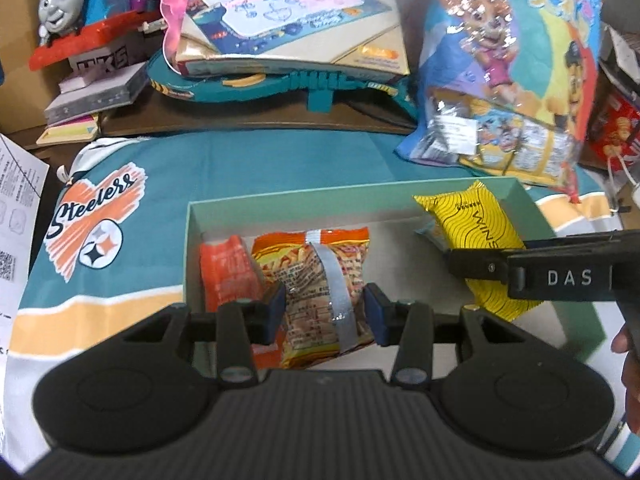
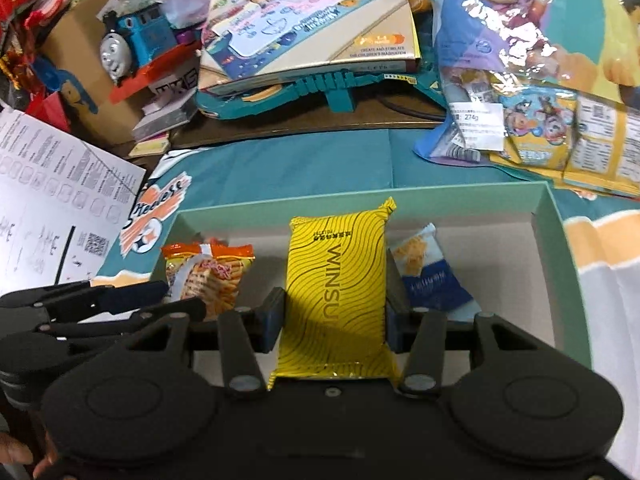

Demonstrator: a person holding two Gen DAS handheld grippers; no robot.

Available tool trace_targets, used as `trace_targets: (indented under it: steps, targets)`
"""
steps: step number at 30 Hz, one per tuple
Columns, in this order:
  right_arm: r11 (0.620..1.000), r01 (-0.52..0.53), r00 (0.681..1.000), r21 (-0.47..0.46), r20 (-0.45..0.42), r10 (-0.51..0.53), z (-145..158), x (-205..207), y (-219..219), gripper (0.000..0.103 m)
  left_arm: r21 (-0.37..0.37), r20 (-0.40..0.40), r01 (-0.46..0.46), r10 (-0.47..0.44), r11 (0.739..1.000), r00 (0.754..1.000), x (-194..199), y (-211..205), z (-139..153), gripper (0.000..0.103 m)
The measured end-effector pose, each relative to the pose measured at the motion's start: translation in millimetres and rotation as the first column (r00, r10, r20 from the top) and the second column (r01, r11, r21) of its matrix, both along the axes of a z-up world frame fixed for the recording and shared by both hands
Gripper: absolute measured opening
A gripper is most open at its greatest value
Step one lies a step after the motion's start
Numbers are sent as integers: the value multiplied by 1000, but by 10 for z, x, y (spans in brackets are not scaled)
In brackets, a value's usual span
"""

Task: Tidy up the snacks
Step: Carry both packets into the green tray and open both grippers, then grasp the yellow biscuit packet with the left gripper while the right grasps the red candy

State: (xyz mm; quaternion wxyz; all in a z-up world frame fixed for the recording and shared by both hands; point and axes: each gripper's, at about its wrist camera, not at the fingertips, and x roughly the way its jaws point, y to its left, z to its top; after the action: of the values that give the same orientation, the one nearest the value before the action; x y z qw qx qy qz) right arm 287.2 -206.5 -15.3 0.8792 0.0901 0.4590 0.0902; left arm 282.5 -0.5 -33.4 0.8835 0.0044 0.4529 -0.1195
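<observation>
- Two grippers hang over the green box (image 2: 560, 240), each pinching one snack packet, which I judge is how both get carried in together and laid side by side.
- Nearest in the left wrist view, the left gripper (image 1: 325, 312) has its blue pads pressed on the flanks of the orange noodle packet (image 1: 316, 280); the packet sits over the box's left part, its silver seam up.
- Touching that packet on its left, inside the box against the left wall, stands a smaller orange-red packet (image 1: 228, 276), so this end looks already in use.
- Nearest in the right wrist view, the right gripper (image 2: 332, 320) clamps the yellow packet (image 2: 336, 292) across its width; held lengthwise over the box's middle, it seems aimed at the bare floor there.
- Just right of the yellow packet, on the box floor, lies a blue-and-white cracker packet (image 2: 428, 276), partly hidden by the right finger.
- Whether either held packet rests on the floor or hangs above it, I cannot tell.
- Under the box lies a teal cloth (image 1: 248, 168) with an orange logo.
- Beyond the box's far right corner slumps a large cartoon snack bag (image 2: 532, 80), outside the box and likely unsorted.
- Farther behind the box sit a flat toy carton (image 1: 288, 28) and a blue toy train (image 1: 68, 4), clutter apart from the job.
</observation>
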Motion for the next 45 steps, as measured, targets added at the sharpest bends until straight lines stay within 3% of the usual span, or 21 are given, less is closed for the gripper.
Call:
trace_targets:
  steps: [7, 8, 9, 11, 15, 24, 36, 45]
  targets:
    - [1000, 4, 1000, 10, -23, -4, -219, 309, -4, 52, 26, -19, 2, -2, 1000, 1000, 236, -28, -160, 45]
    - [1000, 8, 1000, 10, -21, -8, -223, 325, 5, 60, 33, -15, -3, 3, 999, 1000, 243, -34, -165, 59]
    - [1000, 14, 1000, 8, -15, -14, -221, 337, 11, 69, 40, -13, -9, 9, 999, 1000, 248, -38, -166, 85]
    - [1000, 21, 1000, 4, 11, -21, -194, 338, 7, 92, 59, 22, -36, 35, 998, 999, 223, -32, -151, 103]
    - [1000, 20, 999, -2, 43, -20, -110, 266, 4, 103, 47, 1, -58, 58, 997, 998, 212, 7, -122, 103]
    - [1000, 13, 998, -3, 59, -13, 131, -114, -60, 103, 30, -8, -69, 70, 997, 998, -58, 47, 62, 103]
    - [1000, -4, 996, 4, 90, 4, 419, -1071, -40, 103, 28, -2, -57, 58, 998, 998, -934, 284, 252, 103]
    - [998, -61, 997, 9, 45, 60, 235, -1765, 181, 103, 26, -65, -74, 76, 997, 995, -1589, 572, 23, 103]
